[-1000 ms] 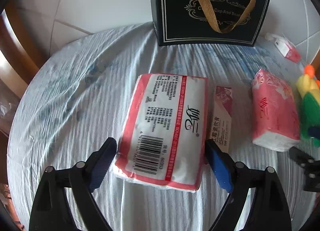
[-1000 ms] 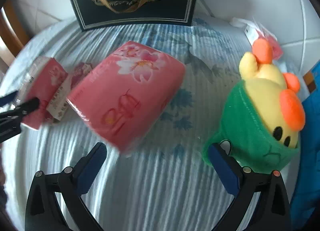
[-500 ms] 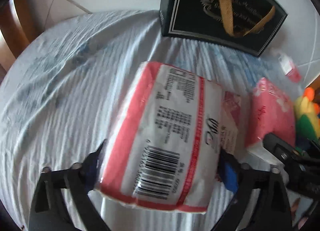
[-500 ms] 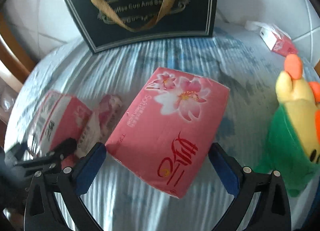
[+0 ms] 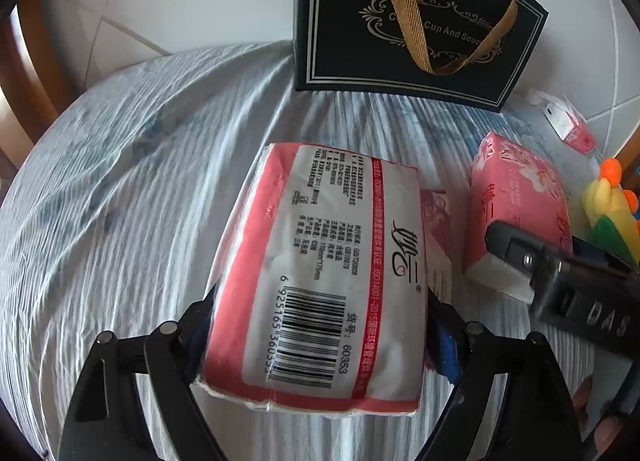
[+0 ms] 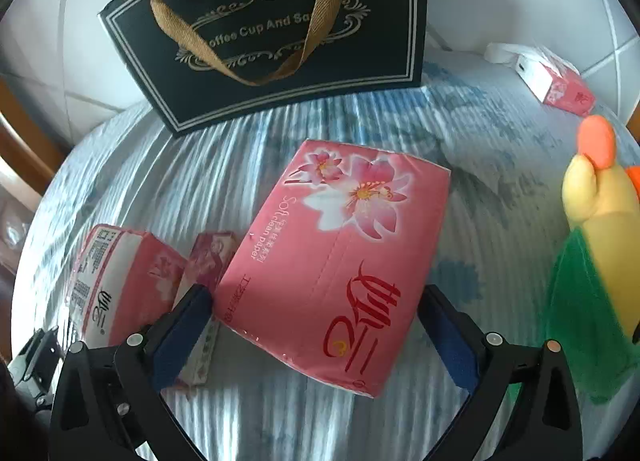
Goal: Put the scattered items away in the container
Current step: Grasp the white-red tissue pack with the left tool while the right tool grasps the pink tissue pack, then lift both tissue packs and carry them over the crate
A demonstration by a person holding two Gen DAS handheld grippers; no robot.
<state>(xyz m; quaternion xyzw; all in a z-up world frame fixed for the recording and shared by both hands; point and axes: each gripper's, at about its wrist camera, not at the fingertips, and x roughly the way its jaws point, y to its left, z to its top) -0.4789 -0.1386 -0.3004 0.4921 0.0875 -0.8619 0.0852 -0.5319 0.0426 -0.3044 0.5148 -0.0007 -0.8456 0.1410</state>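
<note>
A red and white tissue pack [image 5: 320, 261] lies on the striped cloth, barcode side up. My left gripper [image 5: 320, 313] has its jaws closing on it, and both blue pads touch its long sides. To its right lies a pink flowered tissue pack [image 6: 328, 253], which sits between the fingers of my right gripper [image 6: 316, 297]. That gripper is open, with a small gap at the right pad. A black gift bag [image 6: 280, 41] with gold ribbon handles stands upright at the back. In the left wrist view the right gripper [image 5: 560, 281] reaches over the pink pack [image 5: 516, 205].
A small pink box [image 6: 212, 257] lies between the two packs. A yellow and green plush toy [image 6: 592, 261] sits at the right, and a small pink packet [image 6: 560, 81] lies behind it. The cloth-covered table [image 5: 120, 201] meets a white tiled wall, with wooden furniture at the left.
My left gripper moved forward around the red and white pack, and its pads came against the sides. My right gripper swung left from beside the plush toy to straddle the pink pack.
</note>
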